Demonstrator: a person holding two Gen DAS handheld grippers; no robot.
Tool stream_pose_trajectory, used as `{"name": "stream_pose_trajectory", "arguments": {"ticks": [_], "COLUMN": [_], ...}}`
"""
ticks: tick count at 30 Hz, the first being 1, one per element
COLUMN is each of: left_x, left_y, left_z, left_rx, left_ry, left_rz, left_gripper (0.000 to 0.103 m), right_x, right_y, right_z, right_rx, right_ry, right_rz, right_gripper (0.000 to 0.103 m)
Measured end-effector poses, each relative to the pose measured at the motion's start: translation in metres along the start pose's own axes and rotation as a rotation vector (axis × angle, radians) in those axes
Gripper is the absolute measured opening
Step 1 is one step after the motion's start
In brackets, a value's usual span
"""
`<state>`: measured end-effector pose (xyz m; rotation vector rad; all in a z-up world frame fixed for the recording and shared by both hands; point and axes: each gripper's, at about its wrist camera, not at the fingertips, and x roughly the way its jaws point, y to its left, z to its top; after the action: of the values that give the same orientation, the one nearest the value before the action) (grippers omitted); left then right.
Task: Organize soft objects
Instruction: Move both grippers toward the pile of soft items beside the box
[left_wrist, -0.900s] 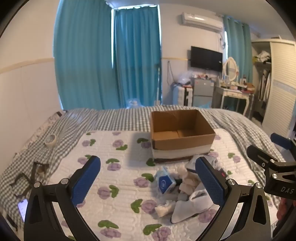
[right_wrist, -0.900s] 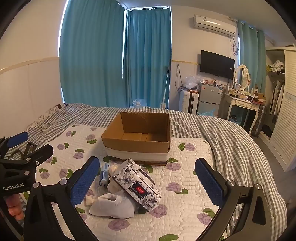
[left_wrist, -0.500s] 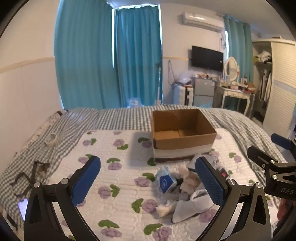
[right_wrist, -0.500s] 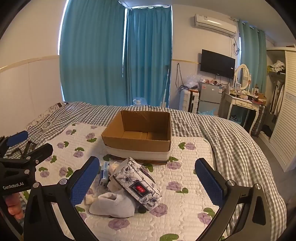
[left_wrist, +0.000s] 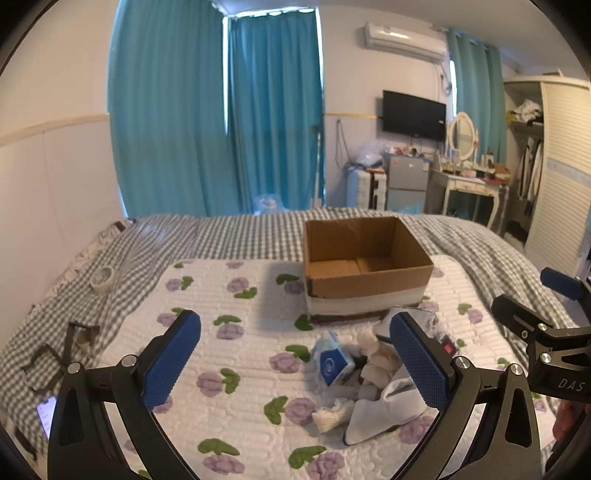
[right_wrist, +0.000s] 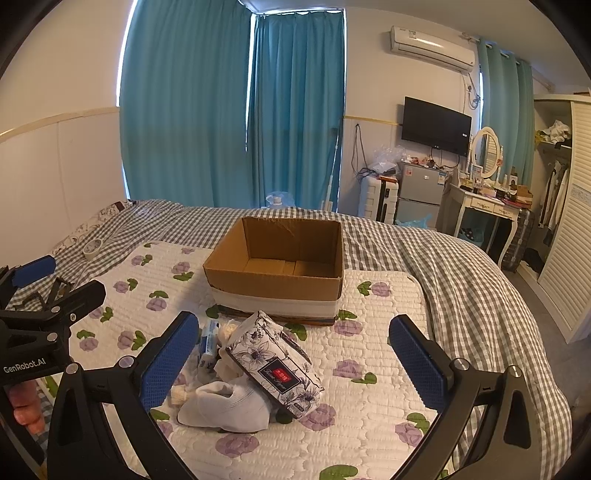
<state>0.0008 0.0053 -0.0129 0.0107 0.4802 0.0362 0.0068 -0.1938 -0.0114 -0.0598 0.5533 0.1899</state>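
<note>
Slightly nearer pile; floral tissue pack (right_wrist: 275, 363) face only rightward.

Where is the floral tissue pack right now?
In the right wrist view, the floral tissue pack lies on the quilted mat in front of the cardboard box, leaning over a white sock.

Cardboard box (right_wrist: 275, 271): matt brown corrugated paper, white band round its base. Quilted mat (left_wrist: 236, 295): stitched cloth, puffy, printed flowers. Gingham sheet (right_wrist: 461, 280): thin woven cloth. Floral tissue pack (right_wrist: 275, 365): glossy plastic wrap. Socks (right_wrist: 225, 408): soft white knit. Left tongs (left_wrist: 297, 360), right tongs (right_wrist: 295, 363): matt black plastic (metal screws), blue pads (right_wrist: 170, 360) dimpled rubber.
</note>
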Motion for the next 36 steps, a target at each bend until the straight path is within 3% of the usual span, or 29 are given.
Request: {"name": "stream_pose_trajectory", "arguments": {"ticks": [19, 24, 29, 36], "left_x": [0.005, 0.010, 0.026, 0.063], "left_y": [-0.001, 0.001, 0.002, 0.007], "left_z": [-0.002, -0.003, -0.002, -0.019], "left_rx": [0.002, -0.006, -0.001, -0.010], "left_ry": [0.015, 0.037, 0.062, 0.162], "left_rz": [-0.011, -0.043, -0.044, -0.043], "left_gripper": [0.103, 0.103, 0.103, 0.103], "right_x": [0.001, 0.006, 0.023, 0.072], "right_y": [0.008, 0.010, 0.010, 0.016], "right_z": [-0.001, -0.002, -0.008, -0.026], "right_rx": [-0.070, -0.052, -0.044, -0.068], "right_ry": [-0.011, -0.011, 0.056, 0.212], "right_rz": [-0.017, -0.001, 0.012, 0.031], "right_gripper": [0.103, 0.103, 0.103, 0.103]}}
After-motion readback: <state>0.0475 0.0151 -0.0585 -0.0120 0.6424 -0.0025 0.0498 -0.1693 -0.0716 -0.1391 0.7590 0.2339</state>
